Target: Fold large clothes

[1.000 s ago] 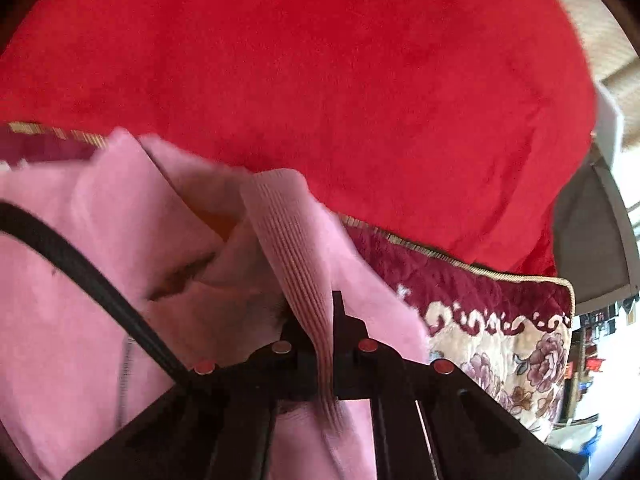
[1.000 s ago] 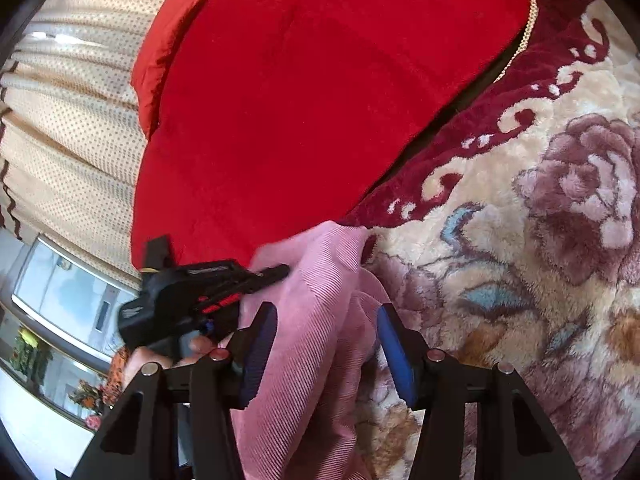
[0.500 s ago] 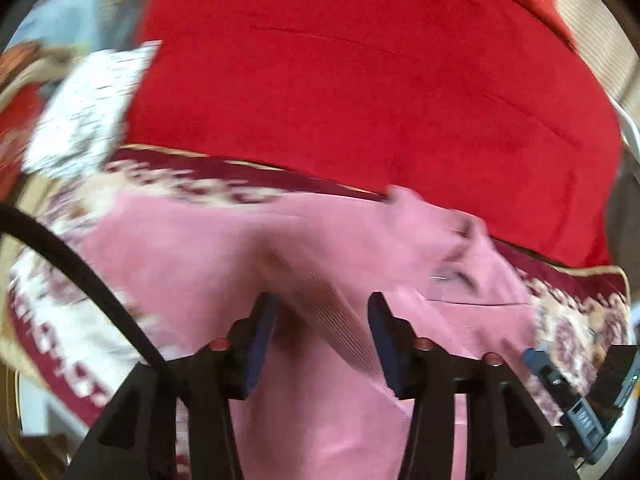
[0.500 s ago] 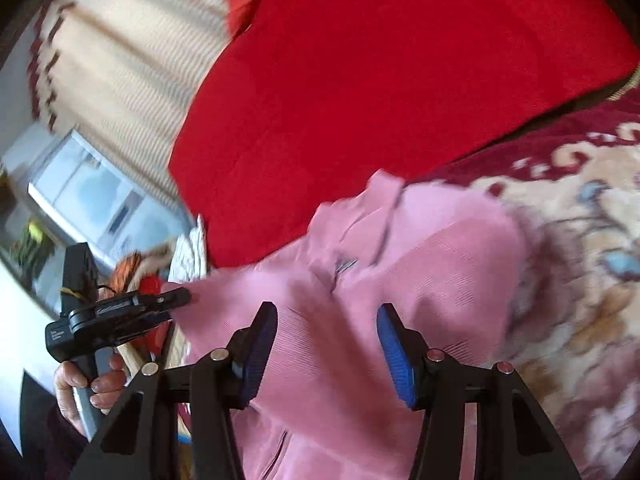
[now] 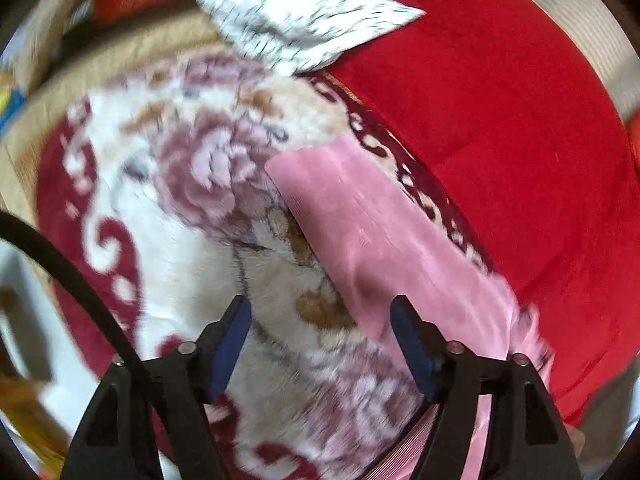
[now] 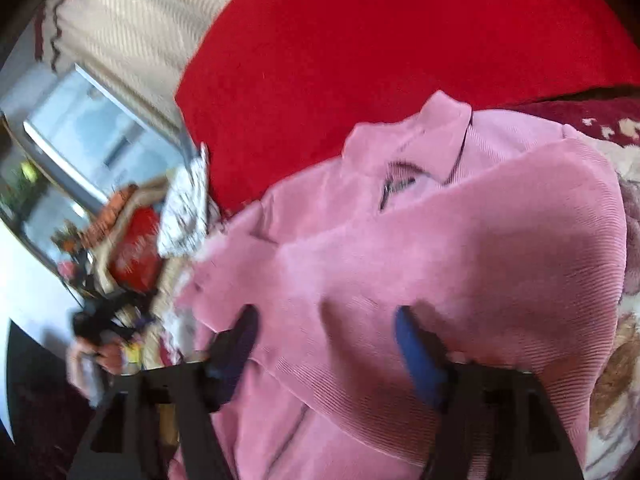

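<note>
i see the jacket (image 6: 420, 248) spread on the blanket (image 5: 192, 208), its sleeve (image 5: 360, 216) along the blanket's far edge, the cushion (image 5: 500, 112) behind, a pillow (image 5: 304, 12) far left

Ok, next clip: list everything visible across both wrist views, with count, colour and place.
pink garment: one, pink ribbed knit with collar, lying on the blanket.
floral blanket: one, cream with maroon border and rose pattern, under the garment.
red cover: one, red, behind the blanket.
speckled cloth: one, white with dark flecks, at the blanket's far edge.
left tongs: one, black with blue pads, open, over the blanket beside the garment's edge.
right tongs: one, black with blue pads, open, over the garment.
</note>
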A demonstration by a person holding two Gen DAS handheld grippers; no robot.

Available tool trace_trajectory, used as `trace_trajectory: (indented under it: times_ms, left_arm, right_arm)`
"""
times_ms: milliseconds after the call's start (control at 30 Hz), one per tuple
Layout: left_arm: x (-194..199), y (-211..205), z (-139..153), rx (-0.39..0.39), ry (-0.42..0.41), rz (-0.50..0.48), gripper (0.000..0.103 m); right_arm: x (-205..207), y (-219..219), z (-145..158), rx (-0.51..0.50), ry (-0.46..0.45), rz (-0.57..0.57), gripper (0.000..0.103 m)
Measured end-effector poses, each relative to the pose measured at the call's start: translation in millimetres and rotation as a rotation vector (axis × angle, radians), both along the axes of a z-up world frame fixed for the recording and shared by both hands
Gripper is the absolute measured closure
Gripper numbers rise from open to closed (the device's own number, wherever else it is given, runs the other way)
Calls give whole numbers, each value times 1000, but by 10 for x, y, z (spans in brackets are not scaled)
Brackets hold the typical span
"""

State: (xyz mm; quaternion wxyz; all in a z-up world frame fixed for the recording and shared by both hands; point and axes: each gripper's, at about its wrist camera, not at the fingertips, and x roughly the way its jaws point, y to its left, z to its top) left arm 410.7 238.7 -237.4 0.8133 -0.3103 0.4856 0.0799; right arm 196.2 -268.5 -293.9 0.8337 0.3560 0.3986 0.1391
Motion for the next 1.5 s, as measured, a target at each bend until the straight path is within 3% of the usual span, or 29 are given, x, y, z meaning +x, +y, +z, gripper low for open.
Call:
trace_trajectory:
  times_ms: [200, 333, 400, 467, 500, 533, 600, 700, 833, 967, 1133, 1300, 1367, 1400, 1433, 1500]
  left_arm:
    - [353, 387, -246, -50, -28, 192, 29]
    - [611, 491, -477, -131, -46, 210, 30]
    - [707, 436, -502, -108, -64, 195, 30]
    - [816, 363, -494, -61, -93, 137, 58]
    - [893, 335, -516, -42, -77, 107, 80]
    - [960, 304, -536, -4, -54, 92, 87]
    - [1018, 279, -511, 28, -59, 74, 97]
    - [1001, 197, -253, 51, -123, 40, 100]
    - [871, -142, 401, 156, -232, -101, 100]
    - [539, -769, 1281, 239, -404, -274, 100]
    - [26, -1787, 2018, 275, -542, -520, 100]
    - [-581, -2905, 2290, 252, -598, -814, 100]
    - [-787, -3283, 2278, 242, -589, -943, 85]
    - [-873, -3432, 2261, 249, -581, -999, 57]
    - [-974, -3566, 2245, 269, -580, -1045, 35]
    - [-1147, -3697, 2233, 309, -625, -1076, 32]
  right_arm:
    - [29, -98, -48, -31, 12, -35, 26]
    - [19, -66, -21, -69, 3, -26, 26]
    - [43, -29, -32, -100, 5, -25, 26]
    - [60, 1, -38, -132, 3, -23, 26]
    - [67, 20, -35, -147, 2, -21, 26]
    - [76, 39, -34, -158, 0, -20, 26]
    - [70, 52, -35, -174, -2, -22, 26]
    - [61, 20, -22, -179, -5, -41, 26]
    - [21, -133, 20, -144, -10, -99, 26]
    - [-62, -333, 132, -115, -36, -173, 26]
    - [-240, -675, 297, -74, -79, -275, 26]
    - [-442, -1075, 405, -28, -97, -383, 26]
    - [-536, -1261, 424, 6, -101, -437, 26]
    - [-577, -1325, 432, 18, -103, -456, 26]
    - [-617, -1388, 442, 25, -107, -476, 26]
    - [-686, -1487, 463, 29, -111, -507, 26]
